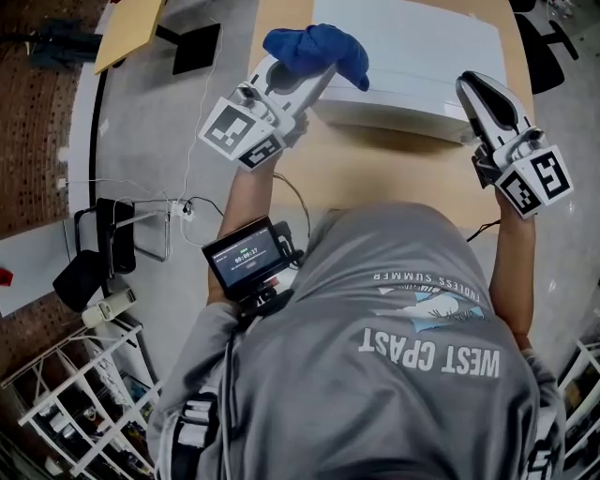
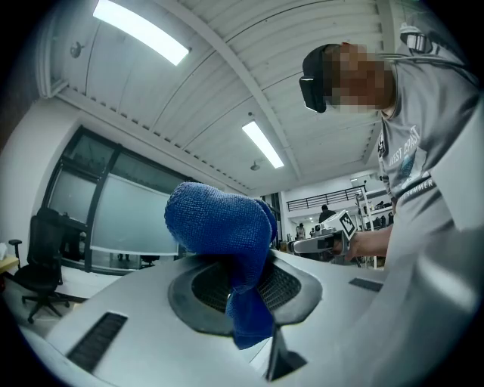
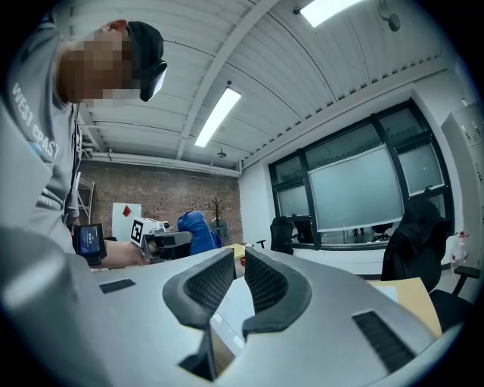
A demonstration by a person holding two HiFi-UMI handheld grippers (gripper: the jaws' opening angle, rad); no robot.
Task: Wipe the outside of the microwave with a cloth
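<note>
The white microwave (image 1: 403, 66) stands on a wooden table (image 1: 375, 173) just ahead of the person. A bunched blue cloth (image 1: 319, 52) sits in my left gripper (image 1: 323, 73), at the microwave's left front corner, over its top edge. In the left gripper view the cloth (image 2: 227, 234) bulges above the jaws and hangs down between them, so my left gripper (image 2: 242, 291) is shut on it. My right gripper (image 1: 473, 89) is at the microwave's right front corner. Its jaws (image 3: 234, 283) stand nearly together with nothing between them, and the microwave's white surface (image 3: 231, 314) shows below.
A small screen device (image 1: 246, 258) is strapped to the person's left forearm. On the floor at left are a black chair (image 1: 103, 248), cables and a power strip (image 1: 178, 208), and a white wire rack (image 1: 84, 394). A cardboard sheet (image 1: 127, 28) lies at the far left.
</note>
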